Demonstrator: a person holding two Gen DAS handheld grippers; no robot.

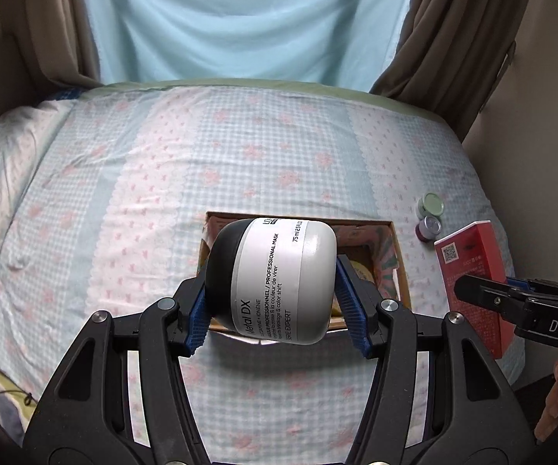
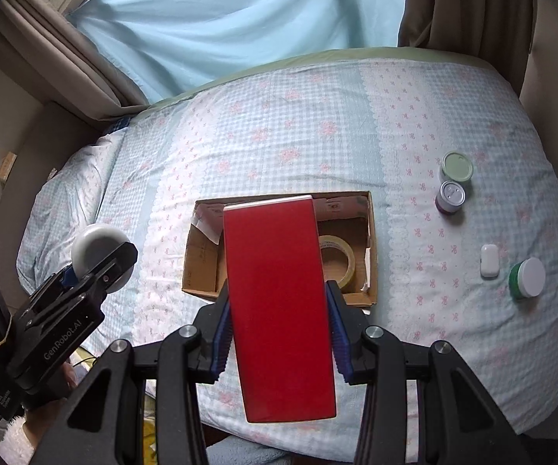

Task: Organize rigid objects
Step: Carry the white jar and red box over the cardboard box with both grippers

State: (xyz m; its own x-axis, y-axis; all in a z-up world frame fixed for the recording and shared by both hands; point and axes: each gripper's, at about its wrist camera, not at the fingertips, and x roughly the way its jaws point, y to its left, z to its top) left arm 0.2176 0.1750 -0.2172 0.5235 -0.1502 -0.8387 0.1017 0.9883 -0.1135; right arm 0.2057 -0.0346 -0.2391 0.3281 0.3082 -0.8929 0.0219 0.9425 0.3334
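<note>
My left gripper [image 1: 275,302] is shut on a white jar with a black lid [image 1: 279,279], held on its side above the near edge of an open cardboard box [image 1: 399,255] on the bed. My right gripper [image 2: 279,329] is shut on a red box [image 2: 279,302], held above the near side of the same cardboard box [image 2: 372,232]. A roll of tape [image 2: 337,259] lies inside it. The red box [image 1: 472,271] and right gripper [image 1: 472,290] show at the right of the left wrist view. The left gripper [image 2: 100,267] with the jar [image 2: 96,244] shows at the left of the right wrist view.
On the bed [image 2: 317,124] to the right of the cardboard box stand a green-lidded jar [image 2: 457,166], a small purple jar [image 2: 451,195], a white oblong case [image 2: 489,260] and a green jar with a white lid [image 2: 529,277]. A pillow [image 1: 11,143] lies far left. Curtains hang behind.
</note>
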